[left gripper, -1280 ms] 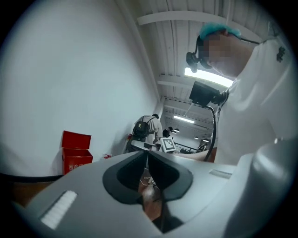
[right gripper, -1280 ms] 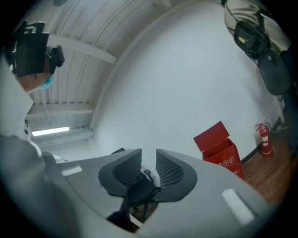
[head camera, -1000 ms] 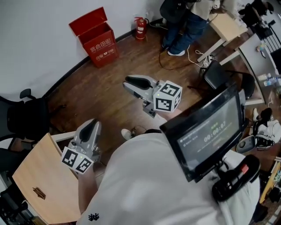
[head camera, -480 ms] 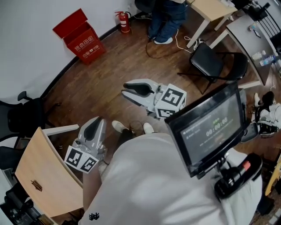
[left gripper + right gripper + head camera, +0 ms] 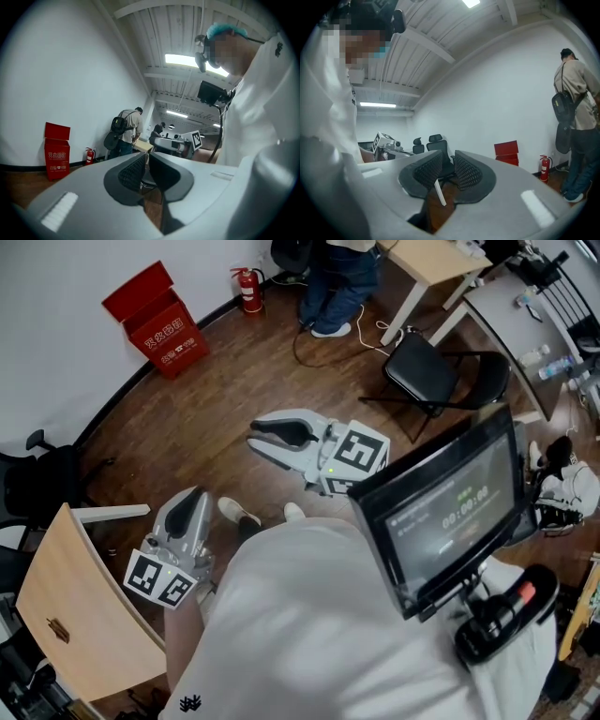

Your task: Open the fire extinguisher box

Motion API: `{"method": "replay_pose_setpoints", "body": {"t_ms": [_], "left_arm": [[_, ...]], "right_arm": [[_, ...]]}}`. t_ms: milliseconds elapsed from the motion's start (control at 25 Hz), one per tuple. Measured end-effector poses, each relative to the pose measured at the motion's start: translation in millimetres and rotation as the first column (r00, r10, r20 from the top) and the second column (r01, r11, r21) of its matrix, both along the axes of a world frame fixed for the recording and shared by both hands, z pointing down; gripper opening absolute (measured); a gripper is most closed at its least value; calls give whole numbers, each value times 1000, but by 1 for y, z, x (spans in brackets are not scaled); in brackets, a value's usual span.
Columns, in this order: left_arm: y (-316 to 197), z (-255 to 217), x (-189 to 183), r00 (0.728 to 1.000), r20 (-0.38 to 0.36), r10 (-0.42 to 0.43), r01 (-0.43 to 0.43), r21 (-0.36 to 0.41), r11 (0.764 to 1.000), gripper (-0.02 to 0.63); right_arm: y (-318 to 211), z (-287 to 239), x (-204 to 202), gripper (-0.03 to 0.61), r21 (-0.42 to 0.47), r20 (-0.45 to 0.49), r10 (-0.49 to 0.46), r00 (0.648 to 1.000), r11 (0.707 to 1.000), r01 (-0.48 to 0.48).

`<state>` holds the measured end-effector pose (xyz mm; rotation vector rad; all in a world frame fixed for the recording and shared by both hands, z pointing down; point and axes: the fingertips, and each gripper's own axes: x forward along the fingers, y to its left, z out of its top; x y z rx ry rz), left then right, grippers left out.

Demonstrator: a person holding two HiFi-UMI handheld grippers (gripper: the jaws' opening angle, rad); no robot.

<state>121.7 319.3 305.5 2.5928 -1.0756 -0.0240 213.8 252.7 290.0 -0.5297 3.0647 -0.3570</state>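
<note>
Black chair [image 5: 424, 371] stands beside a wooden desk [image 5: 427, 261]

fire extinguisher box [image 5: 161, 329] | red | lid raised | on floor by wall

A white wall [image 5: 56, 343] meets a dark wood-plank floor [image 5: 216, 409] along a black baseboard [image 5: 108, 411]. A light wooden desk [image 5: 66, 615] and a black office chair [image 5: 42, 488] stand at the left, and a black folding chair [image 5: 436, 376] stands beside a wooden table [image 5: 427, 259] at the upper right. The beamed white ceiling [image 5: 154, 28] carries lit strip lights [image 5: 187, 60].
</note>
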Motion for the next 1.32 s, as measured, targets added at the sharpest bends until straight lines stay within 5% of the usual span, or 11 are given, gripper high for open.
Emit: {"method": "replay_pose_setpoints", "body": {"t_ms": [960, 1320], "left_arm": [[-3, 2, 10, 1000, -15, 23, -23, -6, 1000, 28], [-22, 10, -14, 1000, -28, 10, -10, -29, 1000, 28]], "right_arm": [[4, 8, 8, 81, 2, -80, 11, 997, 1000, -10], [-18, 16, -17, 81, -15, -94, 2, 996, 1000, -3]]}}
